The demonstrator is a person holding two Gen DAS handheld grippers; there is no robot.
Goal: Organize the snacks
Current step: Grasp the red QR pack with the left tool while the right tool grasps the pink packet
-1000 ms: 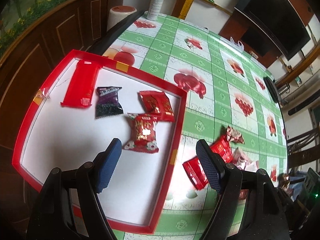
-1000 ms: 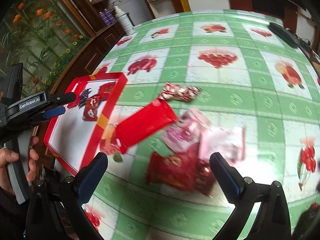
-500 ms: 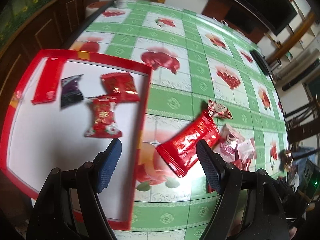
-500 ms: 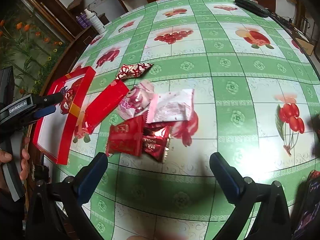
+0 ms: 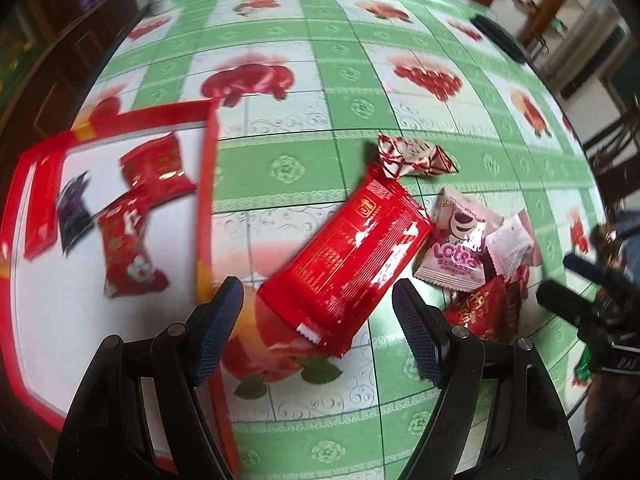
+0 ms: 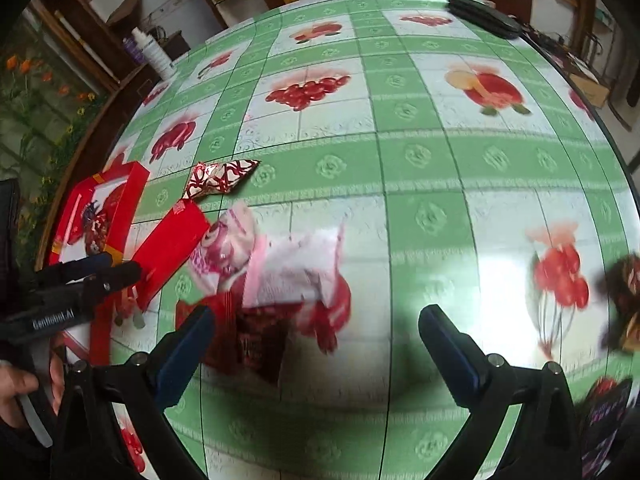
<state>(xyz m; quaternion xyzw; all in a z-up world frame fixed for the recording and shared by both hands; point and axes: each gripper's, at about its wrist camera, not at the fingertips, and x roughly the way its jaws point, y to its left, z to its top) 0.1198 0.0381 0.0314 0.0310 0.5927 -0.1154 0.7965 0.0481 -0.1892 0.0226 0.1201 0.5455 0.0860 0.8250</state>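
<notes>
A long red snack packet [image 5: 352, 256] lies slantwise on the green checked tablecloth, and its near end sits between the spread fingers of my left gripper [image 5: 318, 320], which is open and not touching it. To the left, a red-rimmed white tray [image 5: 206, 184] holds several packets [image 5: 128, 240]. A pile of pink [image 6: 296, 268] and red snacks [image 6: 256, 340] lies ahead of my right gripper [image 6: 316, 344]; its jaws are closing, wide apart, with the pile's near edge between them. A foil-wrapped candy [image 6: 220, 178] lies beyond the pile.
A dark flat case [image 6: 484, 20] rests at the table's far edge. A white bottle [image 6: 154, 54] stands at the far left corner. A dark cabinet runs along the left side. A dark wrapper [image 6: 624, 292] sits at the right edge. A hand [image 6: 24, 388] holds the left gripper.
My left gripper has swung from over the tray to the long red packet on the cloth. My right gripper has moved nearer to the snack pile.
</notes>
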